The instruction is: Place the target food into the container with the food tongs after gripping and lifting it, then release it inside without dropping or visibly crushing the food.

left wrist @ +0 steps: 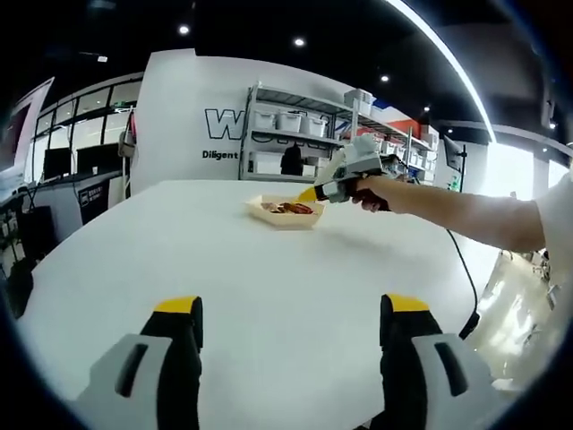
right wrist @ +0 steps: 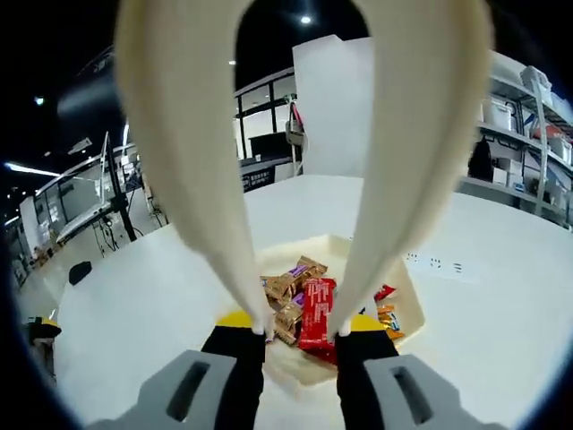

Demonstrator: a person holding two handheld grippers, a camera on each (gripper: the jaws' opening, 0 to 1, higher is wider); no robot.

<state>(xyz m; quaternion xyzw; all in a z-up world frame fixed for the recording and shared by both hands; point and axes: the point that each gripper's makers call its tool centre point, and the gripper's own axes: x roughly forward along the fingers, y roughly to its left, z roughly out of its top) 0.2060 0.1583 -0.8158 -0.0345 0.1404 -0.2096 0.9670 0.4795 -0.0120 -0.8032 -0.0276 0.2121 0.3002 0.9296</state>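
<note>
The left gripper (left wrist: 291, 327) hovered over the bare white table (left wrist: 233, 269) with its jaws spread wide apart and nothing between them. Far across the table, the right gripper (left wrist: 313, 193) was held by a person's hand (left wrist: 372, 192) just above the cream tray (left wrist: 273, 215).

In the right gripper view, the right gripper (right wrist: 300, 336) clamped the cream tongs (right wrist: 224, 224), whose two arms rose up and out of the picture, so their tips were not visible. The wrapped snack bars, among them a red bar (right wrist: 315, 313), lay in the tray (right wrist: 407, 305) below. It seemed that no food was gripped yet. A hard squeeze could crush a bar, and a weak one could let it slip.
</note>
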